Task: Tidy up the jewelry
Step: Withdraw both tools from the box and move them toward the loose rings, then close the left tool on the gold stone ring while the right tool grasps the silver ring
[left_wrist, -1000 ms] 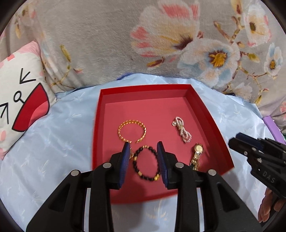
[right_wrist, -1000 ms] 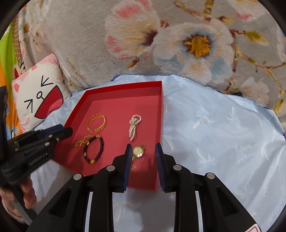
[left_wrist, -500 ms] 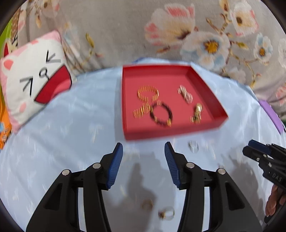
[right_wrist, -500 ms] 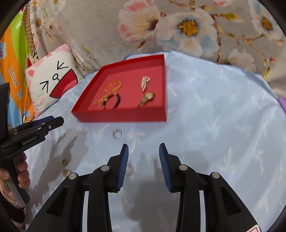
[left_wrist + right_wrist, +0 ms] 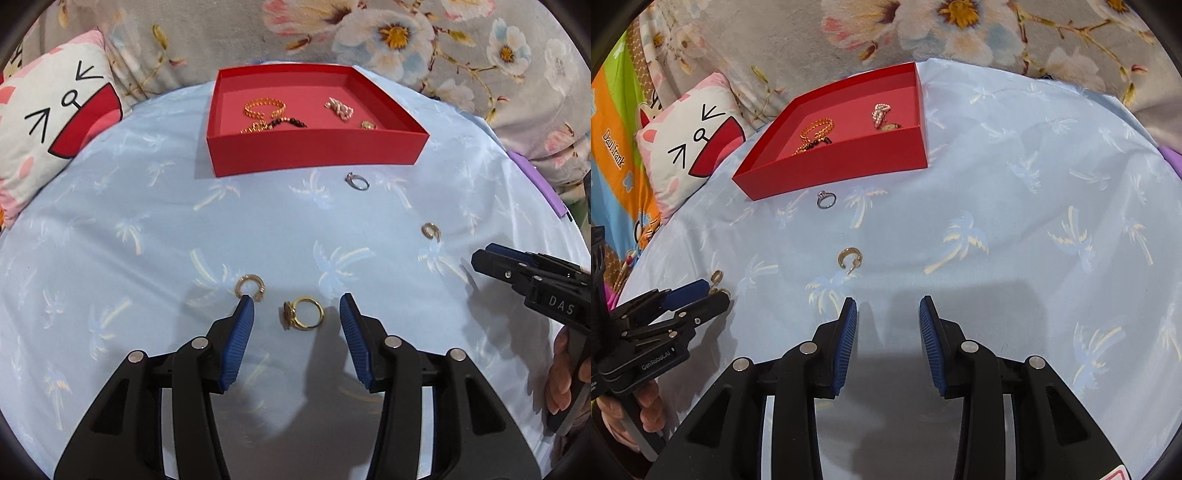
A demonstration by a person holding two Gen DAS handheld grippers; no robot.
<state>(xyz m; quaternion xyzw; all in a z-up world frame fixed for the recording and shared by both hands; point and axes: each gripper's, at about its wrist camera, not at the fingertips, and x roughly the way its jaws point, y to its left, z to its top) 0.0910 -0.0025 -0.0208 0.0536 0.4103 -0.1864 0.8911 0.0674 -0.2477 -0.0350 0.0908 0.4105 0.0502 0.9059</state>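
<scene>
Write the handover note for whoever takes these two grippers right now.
Left gripper: open, nothing gripped, gold flower ring lying on the cloth between its fingers.
Right gripper: open, empty, gold hoop earring just ahead of it.
Done, in the red tray: gold bangle, dark bead bracelet, pearl piece, gold watch.
Left, loose on the blue cloth: flower ring, second gold hoop by the left fingertip, hoop earring, silver stone ring near the tray's front wall.
</scene>
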